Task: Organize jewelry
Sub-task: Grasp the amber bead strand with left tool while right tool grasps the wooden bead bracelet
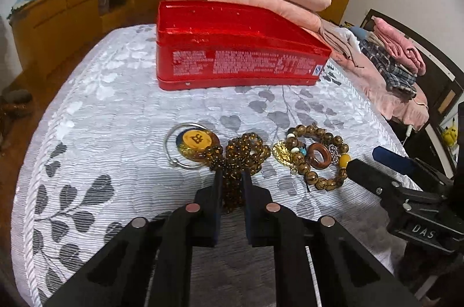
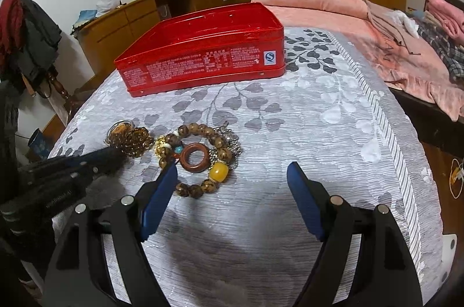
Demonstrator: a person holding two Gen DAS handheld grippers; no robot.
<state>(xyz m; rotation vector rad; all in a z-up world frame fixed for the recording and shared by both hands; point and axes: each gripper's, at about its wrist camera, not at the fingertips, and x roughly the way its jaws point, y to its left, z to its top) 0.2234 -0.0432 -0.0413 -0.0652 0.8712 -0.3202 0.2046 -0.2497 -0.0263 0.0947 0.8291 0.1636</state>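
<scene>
Left wrist view: left gripper (image 1: 231,182) clamped on the near end of the dark amber bead strand (image 1: 242,154), fingers (image 1: 217,191) drawn close with beads bunched between them. Best lifted slowly and straight up so the loops trail free of the round pendant (image 1: 197,143) and silver bangle (image 1: 174,146) touching its left side, then carried over to the red tin (image 1: 232,57) standing open farther back; likely to snag or drag neighbours if swung sideways. Second cluster of 1 wooden bead bracelet (image 1: 319,159) and 1 brown ring (image 1: 319,156) lying just right of the strand, right gripper's fingers near it. All resting on a bed (image 1: 116,110) with a grey leaf-print cover; pink folded bedding behind the tin, wooden cabinets along the wall. Right wrist view: right gripper (image 2: 233,176) hovering with fingers (image 2: 162,191) wide apart, holding nothing, left finger tip just beside the bracelet. Folded clothes at the far right.
</scene>
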